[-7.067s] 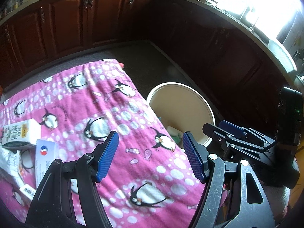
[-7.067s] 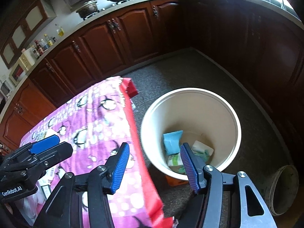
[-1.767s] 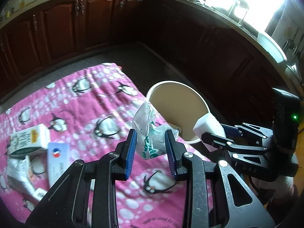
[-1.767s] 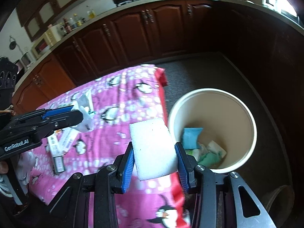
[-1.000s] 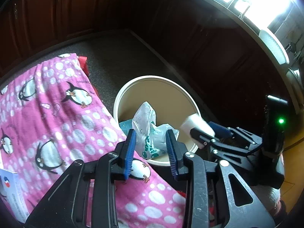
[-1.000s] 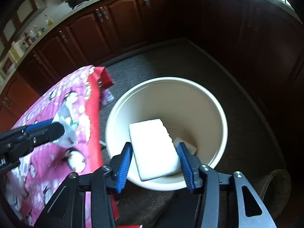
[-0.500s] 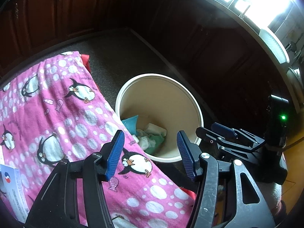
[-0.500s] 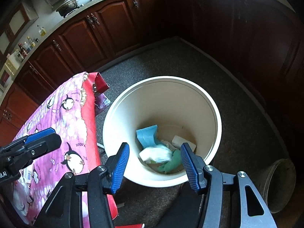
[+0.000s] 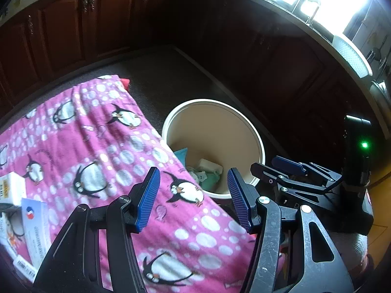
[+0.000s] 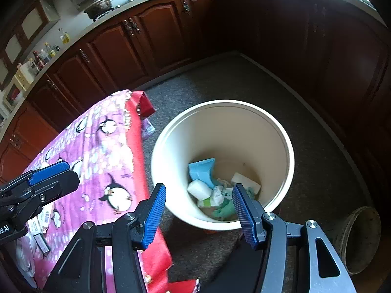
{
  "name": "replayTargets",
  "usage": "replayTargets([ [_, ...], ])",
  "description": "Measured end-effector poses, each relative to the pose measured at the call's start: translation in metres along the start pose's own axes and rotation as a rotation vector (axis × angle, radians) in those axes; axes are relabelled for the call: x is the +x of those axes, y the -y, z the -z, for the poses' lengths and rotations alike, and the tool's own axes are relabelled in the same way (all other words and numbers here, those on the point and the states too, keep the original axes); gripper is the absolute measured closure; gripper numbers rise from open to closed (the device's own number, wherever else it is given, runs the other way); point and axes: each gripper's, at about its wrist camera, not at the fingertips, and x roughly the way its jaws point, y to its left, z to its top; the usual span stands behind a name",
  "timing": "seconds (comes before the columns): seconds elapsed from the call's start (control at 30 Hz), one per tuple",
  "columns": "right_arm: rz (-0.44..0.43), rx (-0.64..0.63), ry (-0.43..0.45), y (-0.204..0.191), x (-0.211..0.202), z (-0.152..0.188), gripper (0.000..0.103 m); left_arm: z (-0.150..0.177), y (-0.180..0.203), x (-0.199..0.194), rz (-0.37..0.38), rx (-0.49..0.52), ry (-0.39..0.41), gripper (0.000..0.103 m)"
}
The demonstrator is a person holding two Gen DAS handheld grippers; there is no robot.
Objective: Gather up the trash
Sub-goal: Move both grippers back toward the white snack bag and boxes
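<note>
Right wrist view showed the right hand-held gripper [image 10: 199, 208] spread and empty above the cream bin [image 10: 288, 146], where the white sponge [image 10: 199, 190] and crinkled wrapper [image 10: 221, 194] lay among other trash. The left hand-held gripper [image 9: 193, 196], also spread, had just been opening over the bench [image 9: 73, 141], probably to fetch the cartons [image 9: 35, 229] left there.

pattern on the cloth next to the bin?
Pink with white dots and black-and-white penguins: the cloth beside the bin. Clearest in the left wrist view.

Penguin blanket [image 9: 97, 146] with cartons [image 9: 11, 190]; floor [image 10: 244, 83] under bucket [image 10: 288, 146]
</note>
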Motion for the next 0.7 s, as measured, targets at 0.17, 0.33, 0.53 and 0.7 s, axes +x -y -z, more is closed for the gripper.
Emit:
replayTargets([
  [0.17, -0.023, -0.023, 0.014, -0.019, -0.008, 0.000, 0.049, 0.008, -0.006, -0.026, -0.022, -0.001, 0.032, 0.047],
  [0.33, -0.067, -0.051, 0.021, -0.044, -0.014, 0.001, 0.047, 0.018, -0.019, -0.053, -0.033, -0.032, 0.057, 0.047],
  [0.53, -0.121, -0.108, 0.015, -0.082, -0.016, 0.007, 0.044, 0.035, -0.045, -0.080, -0.072, -0.074, 0.070, 0.047],
  [0.7, -0.168, -0.155, -0.003, -0.116, -0.013, 0.015, 0.044, 0.054, -0.082, -0.104, -0.114, -0.140, 0.080, 0.047],
])
